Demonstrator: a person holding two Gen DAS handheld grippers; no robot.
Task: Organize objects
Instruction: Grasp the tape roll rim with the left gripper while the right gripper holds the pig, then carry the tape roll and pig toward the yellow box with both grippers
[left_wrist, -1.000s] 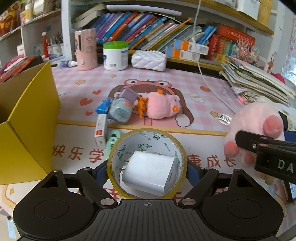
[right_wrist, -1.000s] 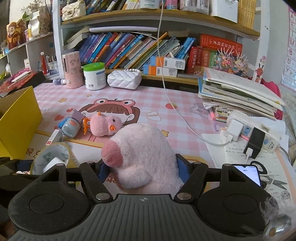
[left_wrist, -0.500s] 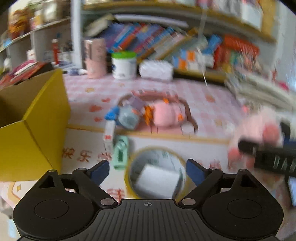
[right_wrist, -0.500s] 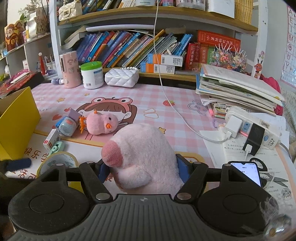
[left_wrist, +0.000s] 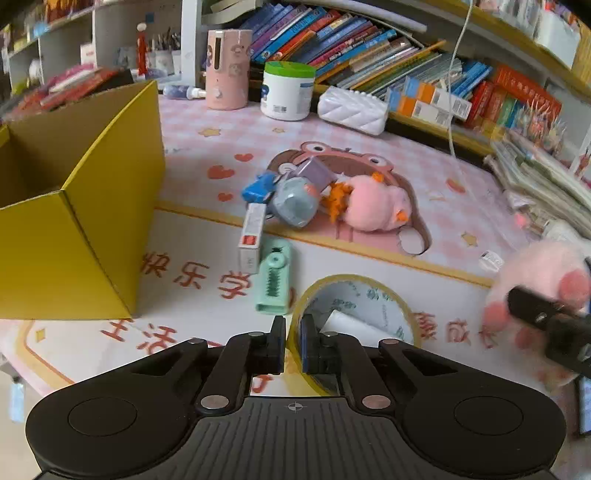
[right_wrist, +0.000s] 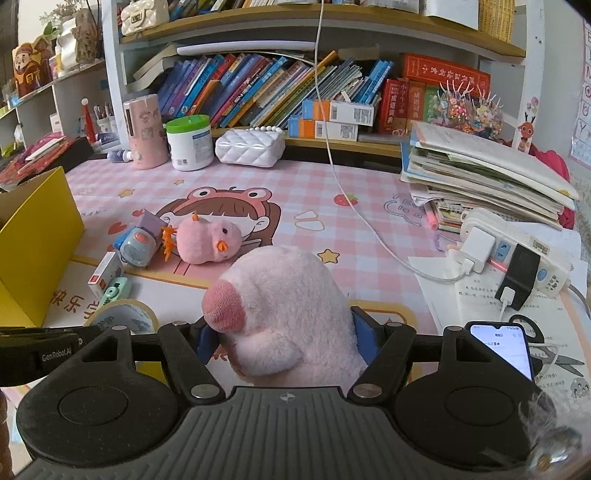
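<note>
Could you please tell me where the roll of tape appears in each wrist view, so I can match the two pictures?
Left wrist view: the roll of tape is at bottom centre, its near wall pinched by the left gripper.
Right wrist view: the roll of tape is at lower left, partly hidden behind the left gripper.
Shared landmark: the mint-green correction tape dispenser just left of the roll.

- Bookshelf (right_wrist: 332, 44): spans the rear; holds a row of leaning books (right_wrist: 258, 92).
- Mat (right_wrist: 314, 192): pink check, cartoon print.
- Pink cylinder (right_wrist: 144, 131) and green-lidded tub (right_wrist: 189, 142): side by side at the mat's rear edge.
- White quilted case (right_wrist: 249, 146): just beside the tub.
- Paper stack (right_wrist: 480, 173): right side.
- Power strip (right_wrist: 517, 247): chargers plugged in.
- Phone (right_wrist: 502, 349): screen lit.
- Scissors (right_wrist: 554, 354): beside the phone.
</note>
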